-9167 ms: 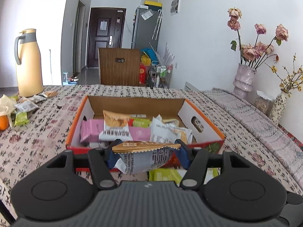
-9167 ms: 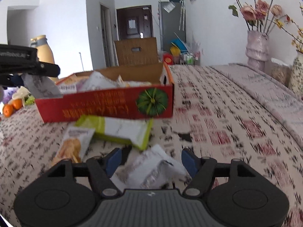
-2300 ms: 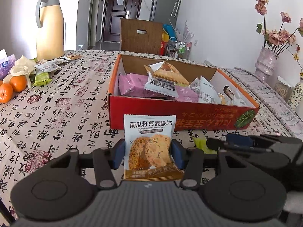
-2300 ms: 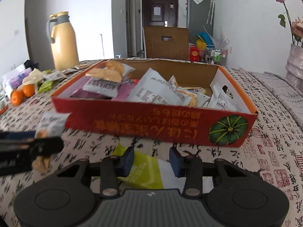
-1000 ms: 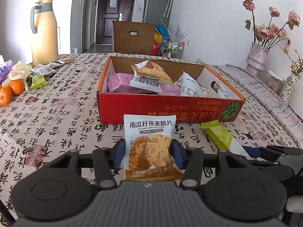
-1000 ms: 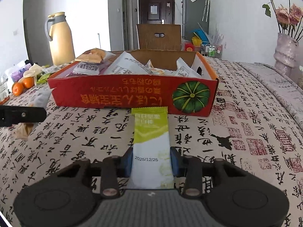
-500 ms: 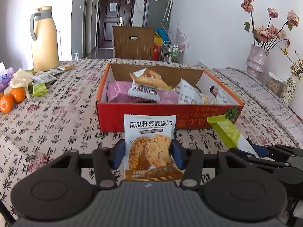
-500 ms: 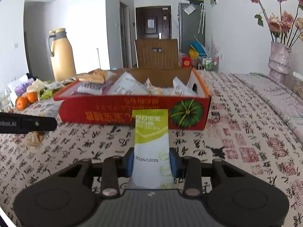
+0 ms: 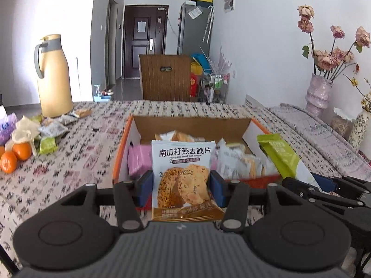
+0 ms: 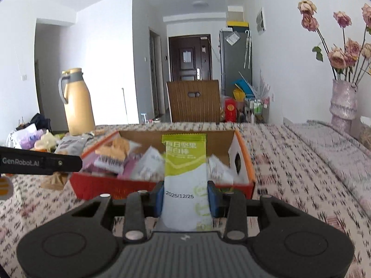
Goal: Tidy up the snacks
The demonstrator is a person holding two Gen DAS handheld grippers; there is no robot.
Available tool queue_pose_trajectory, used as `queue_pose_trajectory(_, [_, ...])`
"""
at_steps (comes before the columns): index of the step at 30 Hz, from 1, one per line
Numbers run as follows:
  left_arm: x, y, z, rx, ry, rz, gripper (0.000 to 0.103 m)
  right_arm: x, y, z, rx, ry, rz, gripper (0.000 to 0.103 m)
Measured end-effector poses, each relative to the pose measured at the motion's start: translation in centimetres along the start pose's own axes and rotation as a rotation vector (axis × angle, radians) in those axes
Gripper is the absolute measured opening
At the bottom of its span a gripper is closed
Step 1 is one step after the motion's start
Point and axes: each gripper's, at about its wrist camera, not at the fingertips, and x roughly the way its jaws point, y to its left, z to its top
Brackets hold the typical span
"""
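- Blue-padded fingers of the left gripper (image 9: 181,191) clamp a white-and-brown pumpkin crisp packet (image 9: 182,176), held upright just short of the box's near wall, as it was half a second ago.
- Green-and-white nut bar (image 10: 186,176) stands pinched in the closed right gripper (image 10: 185,199), which has risen and come closer: the bar now overlaps the box interior instead of its front wall.
- Next comes the orange cardboard box (image 9: 120,153), already full of pink and white snack packs; both views now look down into it, blurred by motion.
- Only the left wrist view shows the oranges (image 9: 16,155) and loose packets on the patterned tablecloth (image 9: 76,143).
- Only the right wrist view shows the left gripper's side, lettered GenRobot.AI.
- Farthest back stand a yellow thermos (image 10: 77,102) and a vase of dried roses (image 9: 318,97).
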Motion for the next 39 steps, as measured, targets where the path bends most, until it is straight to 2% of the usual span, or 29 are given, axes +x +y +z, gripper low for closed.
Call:
queue_pose_trajectory(8, [3.5, -0.7, 3.8, 0.002, -0.032, 0.026, 0.053, 4.5, -0.4, 3.2, -0.011, -0.028, 0.001, 0.036])
queue_pose_trajectory(16, [8.1, -1.0, 5.9, 0.000, -0.012, 0.050, 0.054, 10.4, -1.4, 5.4, 0.006, 0.012, -0.026, 0.040])
queue_pose_trajectory(17, [8.5, -1.0, 6.0, -0.003, -0.008, 0.054, 0.058, 10.7, -1.5, 5.5, 0.009, 0.017, -0.027, 0.040])
queue_pose_trajectory(18, [8.9, -0.9, 6.0, -0.008, -0.006, 0.060, 0.069, 11.0, -1.7, 5.5, 0.016, 0.020, -0.029, 0.040])
queue_pose_trajectory(19, [8.9, -0.7, 6.0, -0.014, -0.007, 0.066, 0.076, 11.0, -1.9, 5.5, 0.024, 0.018, -0.031, 0.048])
queue_pose_trajectory(20, [8.9, -0.5, 5.9, -0.022, -0.015, 0.075, 0.088, 11.0, -2.0, 5.4, 0.029, 0.016, -0.031, 0.055])
queue_pose_trajectory(21, [8.7, -0.3, 5.8, -0.029, -0.024, 0.082, 0.098, 10.7, -2.1, 5.3, 0.034, 0.010, -0.033, 0.070])
queue_pose_trajectory(22, [8.3, 0.0, 5.7, -0.037, -0.038, 0.086, 0.101, 10.4, -2.1, 5.1, 0.035, 0.005, -0.035, 0.082])
queue_pose_trajectory(27, [6.1, 1.0, 4.7, -0.045, -0.066, 0.067, 0.103, 8.1, -2.4, 4.2, 0.051, -0.008, -0.019, 0.103])
queue_pose_trajectory(34, [2.2, 1.9, 1.3, -0.025, -0.078, 0.058, 0.103, 3.3, -1.7, 1.9, 0.057, -0.018, -0.001, 0.103])
queue_pose_trajectory(39, [-0.1, 2.2, -1.3, -0.006, -0.062, 0.062, 0.103, 0.4, -1.3, -0.5, 0.056, 0.007, 0.007, 0.103])
